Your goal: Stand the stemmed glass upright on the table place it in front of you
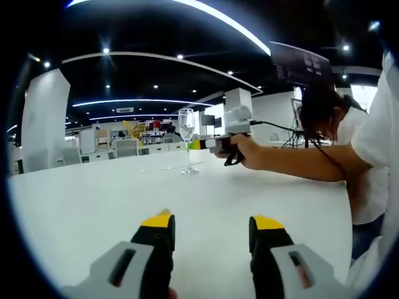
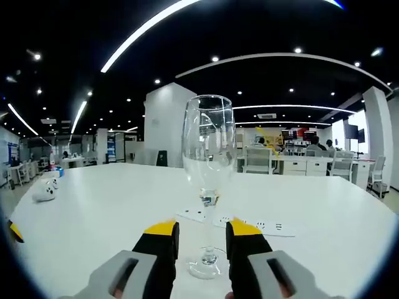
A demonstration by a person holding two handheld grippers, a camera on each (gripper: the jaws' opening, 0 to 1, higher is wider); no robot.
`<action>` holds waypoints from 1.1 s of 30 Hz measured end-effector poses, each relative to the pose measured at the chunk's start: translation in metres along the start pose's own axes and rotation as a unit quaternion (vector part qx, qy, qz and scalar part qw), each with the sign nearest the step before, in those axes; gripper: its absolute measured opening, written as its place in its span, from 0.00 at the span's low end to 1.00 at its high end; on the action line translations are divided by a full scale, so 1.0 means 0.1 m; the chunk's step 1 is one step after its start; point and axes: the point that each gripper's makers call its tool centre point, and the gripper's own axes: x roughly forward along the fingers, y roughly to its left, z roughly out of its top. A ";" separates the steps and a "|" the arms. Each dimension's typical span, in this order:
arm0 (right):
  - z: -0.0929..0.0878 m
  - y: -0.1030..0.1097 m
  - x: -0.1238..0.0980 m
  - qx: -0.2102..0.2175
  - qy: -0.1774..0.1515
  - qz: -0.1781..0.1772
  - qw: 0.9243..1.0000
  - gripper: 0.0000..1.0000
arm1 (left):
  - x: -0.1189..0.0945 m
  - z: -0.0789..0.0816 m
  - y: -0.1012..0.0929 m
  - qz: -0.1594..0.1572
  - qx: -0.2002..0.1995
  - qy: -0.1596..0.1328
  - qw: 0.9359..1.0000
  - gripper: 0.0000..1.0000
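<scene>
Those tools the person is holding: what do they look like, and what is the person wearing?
Each tool has two black jaws with yellow tips on a light grey body with dark slots, as on the left tool and the right tool. Seen from the left gripper view, the right tool has a black handle, a grey box on top and a dark cable trailing back. The person's sleeve is white and short.

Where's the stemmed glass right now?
The stemmed glass stands upright on the white table, its stem between the right gripper's open jaws; the left gripper view shows it mid-table, beside the person's hand.
</scene>
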 end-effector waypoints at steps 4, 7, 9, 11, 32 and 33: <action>0.03 -0.01 -0.11 -0.001 -0.001 -0.003 1.000 0.33 | -0.01 0.01 0.00 0.000 0.000 -0.003 1.000 0.48; 0.05 0.00 -0.23 0.001 -0.005 -0.007 1.000 0.33 | -0.02 0.02 0.00 -0.001 -0.001 -0.006 1.000 0.48; 0.04 0.02 -0.33 0.002 -0.006 -0.009 1.000 0.33 | -0.02 0.02 0.00 -0.003 0.000 -0.006 1.000 0.48; 0.04 0.02 -0.41 0.004 -0.007 -0.011 1.000 0.33 | -0.02 0.02 -0.01 -0.005 0.000 -0.008 1.000 0.48; 0.11 0.19 -1.26 0.001 -0.026 -0.020 0.999 0.32 | -0.01 0.01 0.00 -0.006 0.001 -0.008 1.000 0.47; 0.11 0.22 -1.32 -0.001 -0.028 -0.020 0.999 0.32 | -0.01 0.01 0.00 -0.006 0.001 -0.008 1.000 0.47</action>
